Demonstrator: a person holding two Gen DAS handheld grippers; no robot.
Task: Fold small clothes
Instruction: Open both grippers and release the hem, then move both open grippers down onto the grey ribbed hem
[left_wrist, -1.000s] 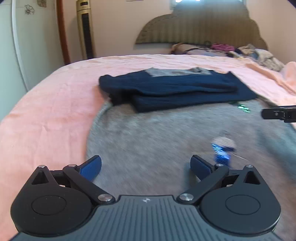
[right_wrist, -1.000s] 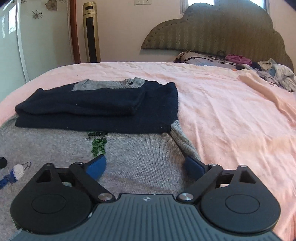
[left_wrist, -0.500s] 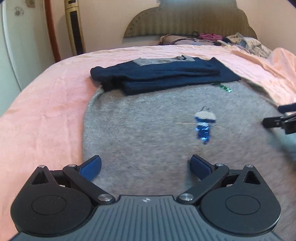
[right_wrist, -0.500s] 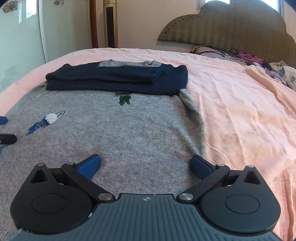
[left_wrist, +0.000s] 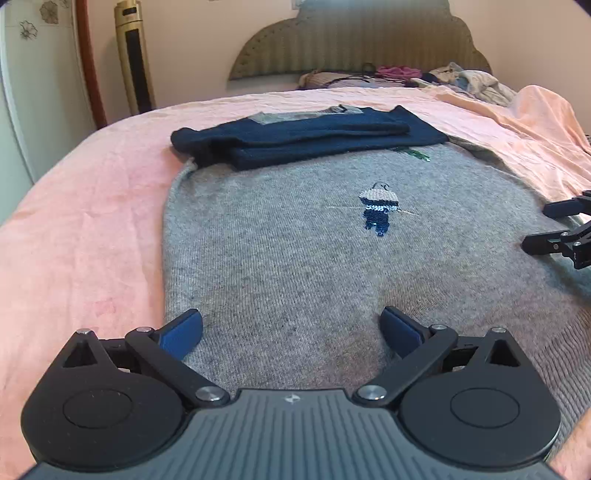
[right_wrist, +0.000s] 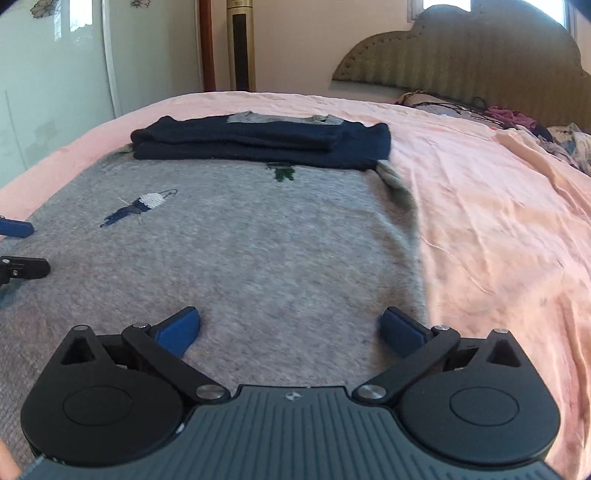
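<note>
A grey knit sweater (left_wrist: 295, 258) lies flat on the pink bed, with its navy upper part (left_wrist: 306, 138) folded down over it at the far end. It also shows in the right wrist view (right_wrist: 240, 251), the navy fold (right_wrist: 262, 142) beyond. Small embroidered figures (left_wrist: 378, 212) mark the grey front. My left gripper (left_wrist: 291, 328) is open and empty, low over the sweater's near left part. My right gripper (right_wrist: 290, 326) is open and empty over the near right part, by the sweater's right edge. Each gripper's fingers show at the other view's side edge.
The pink bedsheet (right_wrist: 498, 221) spreads to the right and left (left_wrist: 81, 221). A pile of loose clothes (left_wrist: 461, 79) lies by the headboard (left_wrist: 354, 40). A wardrobe (right_wrist: 55, 92) and a tall gold tower unit (left_wrist: 135, 62) stand to the left.
Both grippers have drawn back toward the sweater's near end, staying open and empty. The navy fold now looks farther away. The sweater has not moved.
</note>
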